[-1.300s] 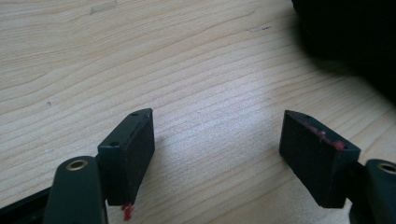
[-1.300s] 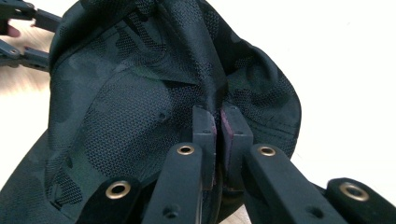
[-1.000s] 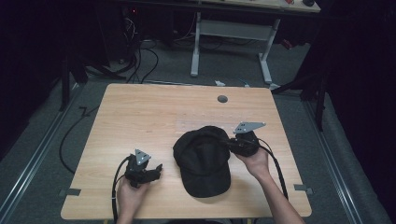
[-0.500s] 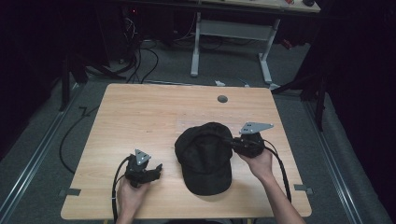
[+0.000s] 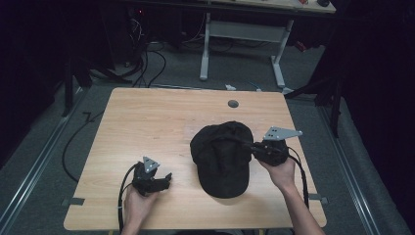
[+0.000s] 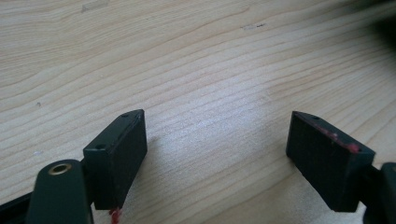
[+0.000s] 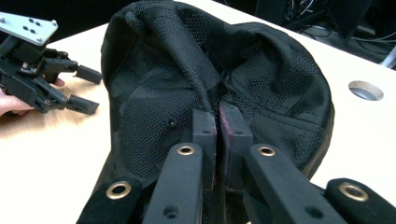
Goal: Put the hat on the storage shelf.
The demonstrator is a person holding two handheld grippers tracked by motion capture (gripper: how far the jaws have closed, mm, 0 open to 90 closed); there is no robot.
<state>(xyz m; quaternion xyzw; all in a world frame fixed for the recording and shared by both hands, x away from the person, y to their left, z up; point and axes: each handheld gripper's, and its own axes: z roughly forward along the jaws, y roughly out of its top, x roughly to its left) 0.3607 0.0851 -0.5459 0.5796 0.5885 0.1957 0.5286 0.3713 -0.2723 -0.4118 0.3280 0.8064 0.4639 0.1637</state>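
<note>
Black mesh cap pinched on the wooden table

The right gripper (image 7: pixel 217 122) clamps a fold of the cap (image 5: pixel 222 156) — right of centre on the table (image 5: pixel 147 127); the left gripper (image 6: pixel 219 154) rests nearby, jaws wide — holding nothing.

A black cap (image 5: pixel 222 156) lies on the table (image 5: pixel 147 127); the right gripper (image 5: pixel 250 146) seemingly pinches its crown.

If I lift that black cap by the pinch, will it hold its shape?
Probably not: the cap looks like soft mesh, already creased where the right tongs grip it. It likely sags, and seems light.
</note>
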